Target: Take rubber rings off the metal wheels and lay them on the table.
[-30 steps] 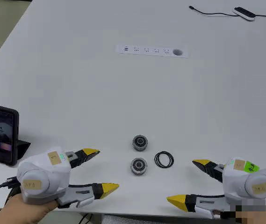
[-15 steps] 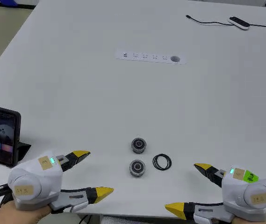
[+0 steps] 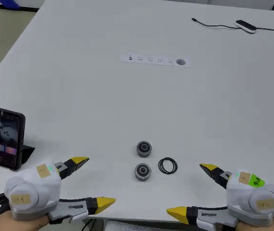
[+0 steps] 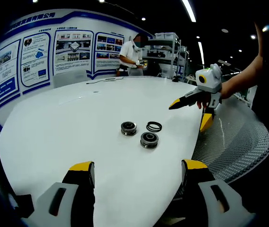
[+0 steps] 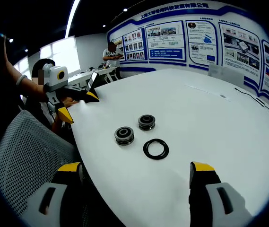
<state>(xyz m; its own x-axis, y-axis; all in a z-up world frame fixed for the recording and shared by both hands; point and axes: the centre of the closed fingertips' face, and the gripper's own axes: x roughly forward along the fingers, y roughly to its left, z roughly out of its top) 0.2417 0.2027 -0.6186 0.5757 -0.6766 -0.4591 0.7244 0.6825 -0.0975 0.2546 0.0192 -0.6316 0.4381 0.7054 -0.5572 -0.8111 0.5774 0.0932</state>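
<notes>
Two small metal wheels rest on the white table [image 3: 127,106]: the far wheel [image 3: 144,148] [image 4: 128,128] [image 5: 146,122] and the near wheel [image 3: 142,171] [image 4: 149,139] [image 5: 124,135]. Black rubber rings [image 3: 167,165] [image 4: 154,126] [image 5: 155,148] lie stacked flat just right of them. My left gripper [image 3: 91,183] [image 4: 136,171] hovers open at the table's near left edge, nothing between its yellow tips. At the near right edge my right gripper [image 3: 190,190] [image 5: 134,171] is open too, holding nothing. Both sit well short of the wheels.
A white power strip [image 3: 156,60] lies across the table's middle far side. A black cable with a remote [image 3: 246,26] is at the far right. A dark tablet [image 3: 3,143] stands propped at the left edge. A mesh chair [image 5: 25,161] is beside the table.
Both grippers have drawn back toward the near table edge and stayed open. The wheels and rings have not moved.
</notes>
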